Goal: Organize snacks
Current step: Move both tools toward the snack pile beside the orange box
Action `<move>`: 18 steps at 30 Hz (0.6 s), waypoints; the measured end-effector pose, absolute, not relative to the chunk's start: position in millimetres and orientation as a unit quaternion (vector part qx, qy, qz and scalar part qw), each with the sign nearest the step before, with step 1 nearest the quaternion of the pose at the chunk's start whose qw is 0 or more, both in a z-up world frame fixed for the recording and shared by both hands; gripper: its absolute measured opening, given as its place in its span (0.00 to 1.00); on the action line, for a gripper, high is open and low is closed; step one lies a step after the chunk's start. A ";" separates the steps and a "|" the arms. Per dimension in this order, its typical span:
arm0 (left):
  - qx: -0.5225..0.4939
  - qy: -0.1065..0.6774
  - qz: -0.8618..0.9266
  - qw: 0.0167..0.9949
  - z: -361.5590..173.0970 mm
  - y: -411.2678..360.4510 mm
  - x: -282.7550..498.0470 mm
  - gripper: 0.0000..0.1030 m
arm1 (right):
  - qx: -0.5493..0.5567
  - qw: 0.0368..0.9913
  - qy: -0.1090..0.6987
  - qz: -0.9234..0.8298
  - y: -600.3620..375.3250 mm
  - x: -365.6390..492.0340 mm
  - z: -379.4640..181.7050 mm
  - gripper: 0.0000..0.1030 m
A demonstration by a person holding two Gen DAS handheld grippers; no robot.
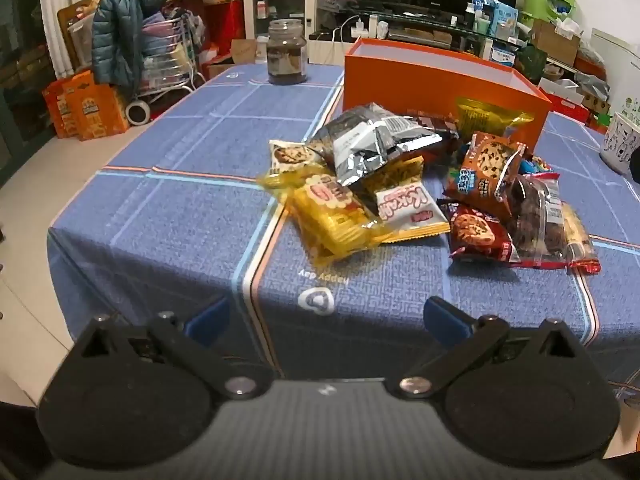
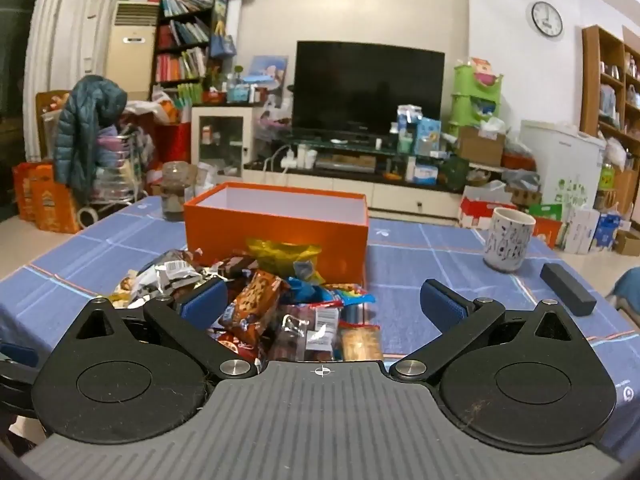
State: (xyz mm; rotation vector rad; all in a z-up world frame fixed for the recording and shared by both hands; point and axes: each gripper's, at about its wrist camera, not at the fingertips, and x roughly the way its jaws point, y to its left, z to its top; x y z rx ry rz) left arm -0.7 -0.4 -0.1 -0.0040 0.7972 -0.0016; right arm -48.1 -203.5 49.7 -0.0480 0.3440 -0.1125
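Note:
A pile of snack packets lies on the blue checked tablecloth point(image 1: 180, 216) in front of an open orange box point(image 1: 432, 76). The pile holds a silver packet point(image 1: 372, 142), a yellow cracker pack point(image 1: 336, 216), a white wafer packet point(image 1: 412, 208) and cookie packets point(image 1: 488, 168). My left gripper point(image 1: 326, 318) is open and empty, short of the pile near the table's front edge. My right gripper point(image 2: 322, 300) is open and empty, low over the near side of the pile, with a cookie packet point(image 2: 256, 300) between its fingers. The orange box point(image 2: 276, 224) stands behind the pile.
A dark glass jar point(image 1: 287, 52) stands at the far left of the table. A white patterned mug point(image 2: 508, 238) and a black bar point(image 2: 568, 288) sit at the right. Cluttered furniture, bags and a TV stand surround the table.

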 end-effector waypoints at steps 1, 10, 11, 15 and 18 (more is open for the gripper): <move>-0.002 0.388 -0.002 0.921 -0.2 -0.6 -1.2 0.99 | -0.020 0.983 0.172 -0.056 -204.2 -47.8 49.6 0.93; -0.009 0.384 -0.001 0.923 3.7 1.3 1.8 0.99 | -0.007 0.984 0.170 -0.058 -208.3 -46.0 48.6 0.93; -0.016 0.378 -0.002 0.926 6.3 3.4 2.2 0.99 | -0.006 0.984 0.168 -0.059 -208.7 -46.5 48.6 0.93; -0.032 0.346 0.007 0.938 24.3 30.0 5.8 0.99 | -0.016 0.985 0.158 -0.066 -212.8 -48.3 47.2 0.93; -0.056 0.332 0.027 0.941 34.7 54.0 14.3 1.00 | -0.024 0.984 0.160 -0.073 -221.8 -48.3 49.1 0.93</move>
